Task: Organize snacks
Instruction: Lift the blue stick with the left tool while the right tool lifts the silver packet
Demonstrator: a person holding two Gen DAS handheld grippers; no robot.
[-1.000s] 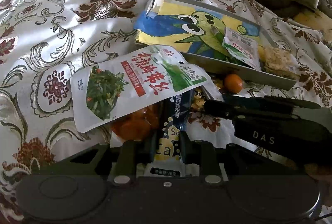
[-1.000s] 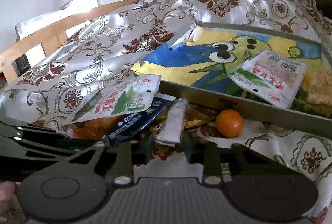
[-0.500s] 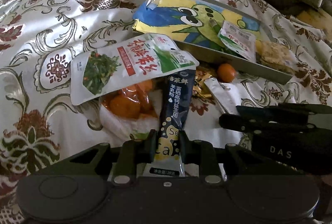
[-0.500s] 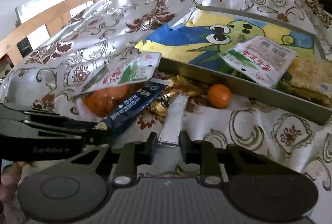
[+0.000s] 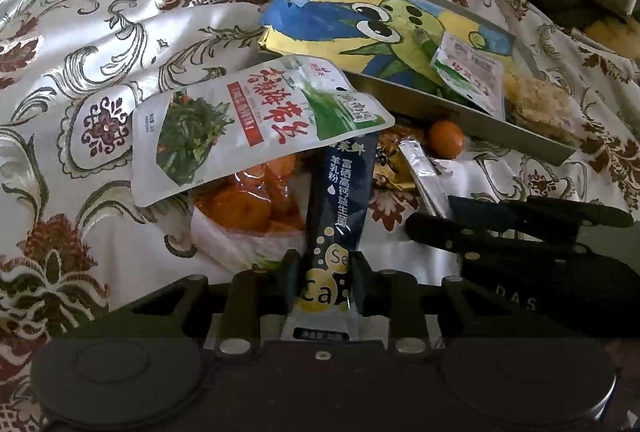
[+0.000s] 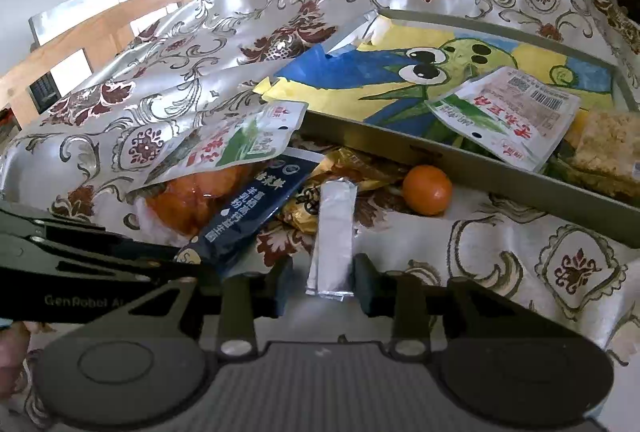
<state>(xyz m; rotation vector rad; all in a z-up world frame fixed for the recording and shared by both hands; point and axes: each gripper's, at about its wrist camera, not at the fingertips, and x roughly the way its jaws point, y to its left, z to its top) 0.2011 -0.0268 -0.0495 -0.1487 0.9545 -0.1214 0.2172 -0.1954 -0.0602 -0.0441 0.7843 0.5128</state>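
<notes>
Patterned cloth (image 5: 120, 44) covers the surface under both hand-held grippers. Ahead of them lies a shallow tray (image 6: 460, 156) lined with a cartoon drawing, holding a white snack packet (image 6: 508, 112) and a crumbly rice cake (image 6: 608, 140) at its right end. Just ahead-left of the left hand-held gripper (image 5: 322, 272), a large seaweed pouch (image 5: 248, 120) lies over a bag of orange snacks (image 5: 256, 204). A dark blue stick sachet (image 5: 340, 204) runs from under the pouch back between the left fingers; the jaws have just been opening, and whether the pads still press it I cannot tell. Right hand-held gripper (image 6: 322, 272): a silver foil stick (image 6: 332, 236) lies between its fingers with clear gaps either side; jaws apart, just been opening. A gold wrapper (image 6: 352, 168) and a small orange (image 6: 426, 190) sit ahead of it, just before the tray wall.
</notes>
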